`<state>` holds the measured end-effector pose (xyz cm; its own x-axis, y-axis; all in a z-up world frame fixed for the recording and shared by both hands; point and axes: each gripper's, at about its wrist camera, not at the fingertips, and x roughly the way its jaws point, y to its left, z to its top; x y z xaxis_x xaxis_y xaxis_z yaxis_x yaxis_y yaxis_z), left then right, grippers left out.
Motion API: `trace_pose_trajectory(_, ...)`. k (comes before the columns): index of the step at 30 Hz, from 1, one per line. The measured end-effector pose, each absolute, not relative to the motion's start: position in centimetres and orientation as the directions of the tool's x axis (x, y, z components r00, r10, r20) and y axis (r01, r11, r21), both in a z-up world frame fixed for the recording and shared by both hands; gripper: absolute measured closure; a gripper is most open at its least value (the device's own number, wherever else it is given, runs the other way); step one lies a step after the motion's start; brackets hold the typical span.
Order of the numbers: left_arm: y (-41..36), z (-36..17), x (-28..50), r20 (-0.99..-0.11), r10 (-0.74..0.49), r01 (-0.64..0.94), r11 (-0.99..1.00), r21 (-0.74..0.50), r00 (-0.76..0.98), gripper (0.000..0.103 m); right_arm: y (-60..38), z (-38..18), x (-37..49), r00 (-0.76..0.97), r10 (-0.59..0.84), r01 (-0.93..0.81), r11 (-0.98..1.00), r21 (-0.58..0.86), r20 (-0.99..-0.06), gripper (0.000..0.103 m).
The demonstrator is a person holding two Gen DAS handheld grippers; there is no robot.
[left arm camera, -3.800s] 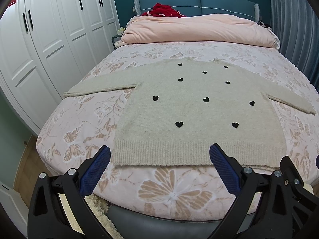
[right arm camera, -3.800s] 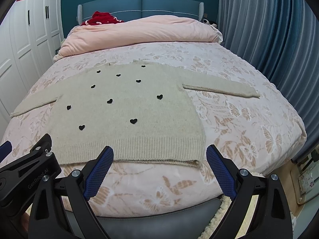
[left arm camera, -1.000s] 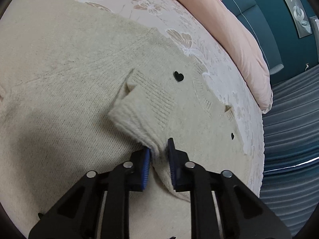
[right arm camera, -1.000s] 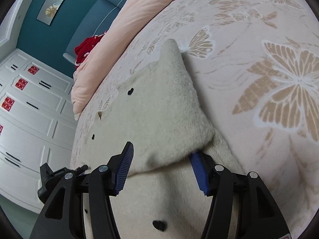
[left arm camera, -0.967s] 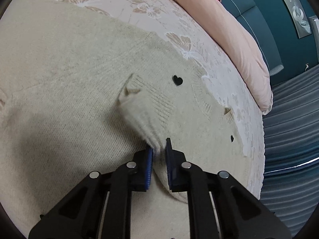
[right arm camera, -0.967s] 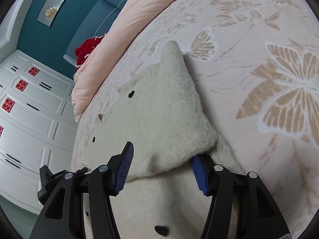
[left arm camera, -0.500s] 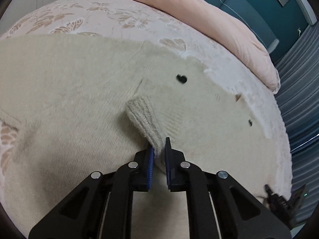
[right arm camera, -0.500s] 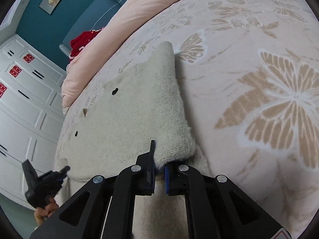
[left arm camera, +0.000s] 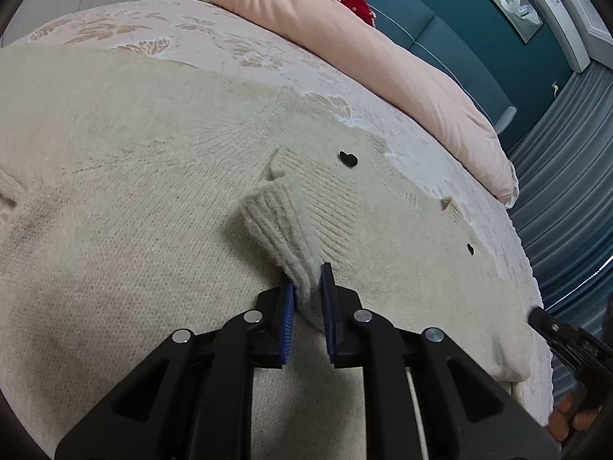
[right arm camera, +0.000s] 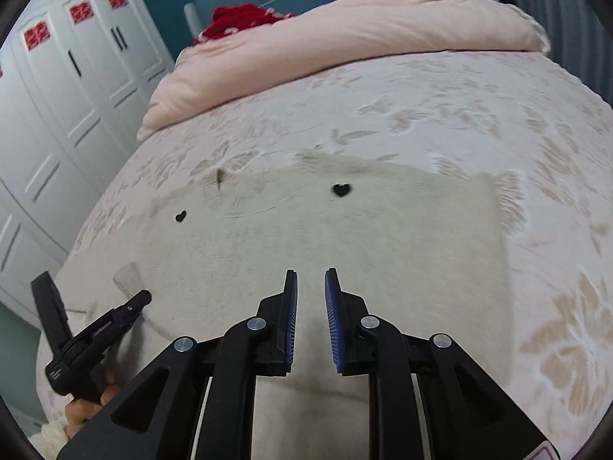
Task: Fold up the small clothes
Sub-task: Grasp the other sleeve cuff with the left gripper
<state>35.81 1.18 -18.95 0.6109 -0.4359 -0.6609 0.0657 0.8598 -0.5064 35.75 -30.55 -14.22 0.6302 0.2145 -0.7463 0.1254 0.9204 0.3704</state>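
A beige knit sweater with small black hearts lies on the bed. My left gripper is shut on the ribbed cuff of the left sleeve, folded over the sweater's body. In the right wrist view the sweater has its right sleeve folded in, with a straight edge on the right. My right gripper hovers over it with a narrow gap between the fingers and nothing between them. The left gripper shows at lower left there.
The bed has a pink butterfly-print sheet. A pink duvet and a red garment lie by the teal headboard. White wardrobe doors stand left. Grey curtains hang right.
My right gripper let go of the right sleeve, which now lies folded over the body, and pulled back. My left gripper still holds the left cuff, carried further over the body.
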Motion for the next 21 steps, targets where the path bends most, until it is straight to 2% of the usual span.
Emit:
trace_pose_trajectory(2, 1.5, -19.2, 35.8, -0.649, -0.451, 0.067, 0.848, -0.526, 0.612, 0.089, -29.8, -16.3, 39.7, 0.556, 0.250, 0.119, 0.920, 0.373, -0.793, 0.087)
trace_pose_trajectory(3, 1.6, -19.3, 35.7, -0.643, -0.457, 0.069, 0.843, -0.534, 0.614, 0.089, -30.5, -17.3, 41.0, 0.539, 0.233, 0.146, 0.921, 0.362, -0.809, 0.091)
trace_pose_trajectory(4, 1.7, -19.5, 35.7, -0.638, -0.463, 0.070, 0.839, -0.540, 0.615, 0.089, -31.7, -18.1, 41.7, 0.536, 0.200, 0.186, 0.920, 0.346, -0.820, 0.100)
trace_pose_trajectory(5, 1.7, -19.5, 35.7, -0.632, -0.467, 0.074, 0.835, -0.546, 0.618, 0.089, -33.8, -18.8, 42.1, 0.545, 0.181, 0.234, 0.905, 0.356, -0.819, 0.103)
trace_pose_trajectory(8, 1.8, -19.7, 35.7, -0.620, -0.475, 0.083, 0.829, -0.553, 0.625, 0.089, -40.7, -19.6, 40.9, 0.587, 0.164, 0.399, 0.793, 0.460, -0.793, 0.103)
trace_pose_trajectory(9, 1.7, -19.7, 35.7, -0.620, -0.472, 0.084, 0.831, -0.549, 0.627, 0.089, -42.2, -19.2, 40.0, 0.586, 0.126, 0.456, 0.765, 0.454, -0.800, 0.103)
trace_pose_trajectory(10, 1.6, -19.8, 35.6, -0.621, -0.469, 0.085, 0.834, -0.545, 0.628, 0.089, -42.9, -18.8, 39.1, 0.601, 0.130, 0.465, 0.746, 0.477, -0.789, 0.103)
trace_pose_trajectory(11, 1.6, -19.8, 35.7, -0.621, -0.468, 0.085, 0.835, -0.543, 0.629, 0.089, -43.1, -18.3, 38.1, 0.618, 0.163, 0.438, 0.741, 0.509, -0.769, 0.091)
trace_pose_trajectory(12, 1.6, -19.9, 35.6, -0.620, -0.469, 0.086, 0.835, -0.544, 0.629, 0.089, -42.6, -17.7, 36.9, 0.628, 0.184, 0.404, 0.754, 0.518, -0.757, 0.091)
trace_pose_trajectory(15, 1.6, -19.9, 35.7, -0.622, -0.468, 0.085, 0.836, -0.543, 0.628, 0.089, -40.2, -17.3, 33.0, 0.616, 0.172, 0.324, 0.834, 0.446, -0.769, 0.092)
trace_pose_trajectory(16, 1.6, -19.9, 35.7, -0.623, -0.466, 0.085, 0.837, -0.541, 0.628, 0.089, -39.8, -18.1, 31.9, 0.599, 0.160, 0.320, 0.850, 0.418, -0.784, 0.094)
trace_pose_trajectory(17, 1.6, -19.9, 35.7, -0.624, -0.465, 0.085, 0.838, -0.539, 0.628, 0.089, -39.8, -19.3, 31.0, 0.581, 0.154, 0.323, 0.857, 0.401, -0.799, 0.103)
trace_pose_trajectory(20, 1.6, -19.8, 35.7, -0.628, -0.463, 0.082, 0.839, -0.538, 0.626, 0.088, -41.2, -19.7, 28.1, 0.624, 0.182, 0.385, 0.775, 0.502, -0.760, 0.103)
trace_pose_trajectory(21, 1.6, -19.7, 35.8, -0.628, -0.466, 0.079, 0.837, -0.542, 0.623, 0.088, -40.7, -18.8, 27.5, 0.622, 0.168, 0.406, 0.766, 0.499, -0.765, 0.099)
